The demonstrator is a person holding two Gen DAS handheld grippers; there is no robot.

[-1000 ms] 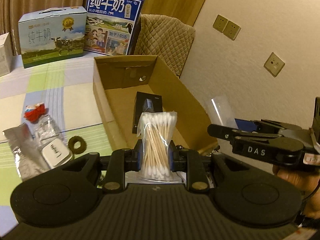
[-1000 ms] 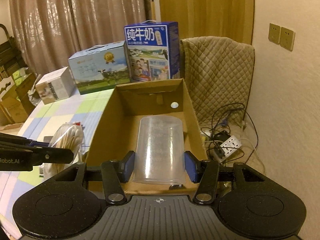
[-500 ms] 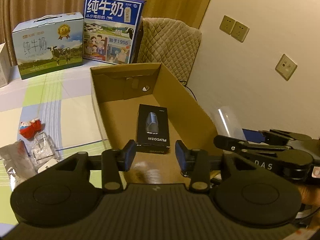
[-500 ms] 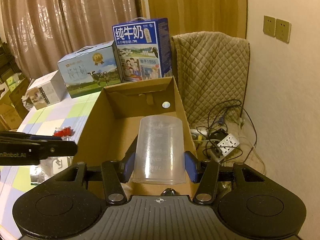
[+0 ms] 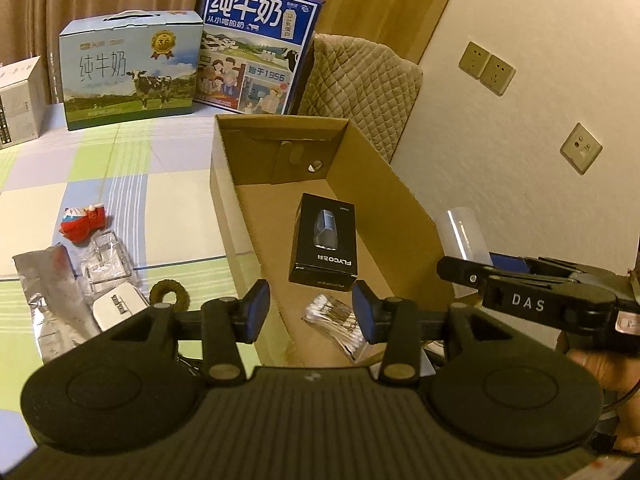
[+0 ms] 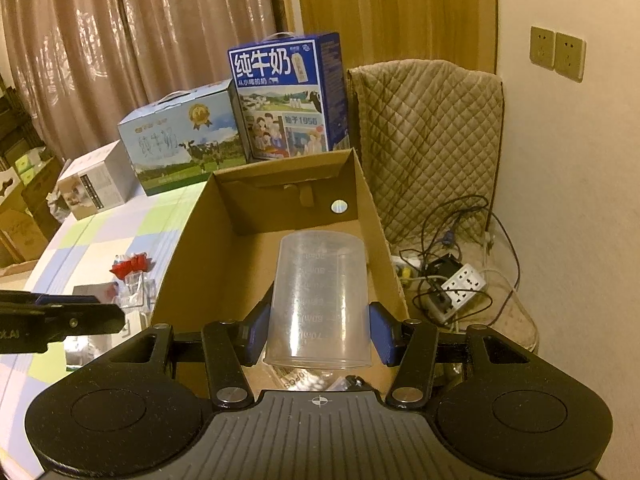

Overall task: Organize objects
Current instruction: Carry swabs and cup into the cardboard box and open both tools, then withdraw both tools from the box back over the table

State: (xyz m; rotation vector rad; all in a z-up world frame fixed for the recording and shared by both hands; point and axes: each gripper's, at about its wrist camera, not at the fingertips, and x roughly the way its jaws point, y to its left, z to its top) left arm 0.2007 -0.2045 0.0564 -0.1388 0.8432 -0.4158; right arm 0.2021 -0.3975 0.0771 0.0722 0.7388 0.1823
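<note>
Over the cardboard box (image 5: 384, 200), the left gripper (image 5: 311, 312) has just been opening its jaws, now empty, the cotton swabs (image 5: 340, 326) lying inside, while the right gripper (image 6: 316, 332) clamps an inverted measuring cup (image 6: 320, 300) that might crush them if dropped.

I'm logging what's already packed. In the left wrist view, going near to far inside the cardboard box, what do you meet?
Bag of cotton swabs → black Flyco box → the cardboard box's far end wall with its round hole.
</note>
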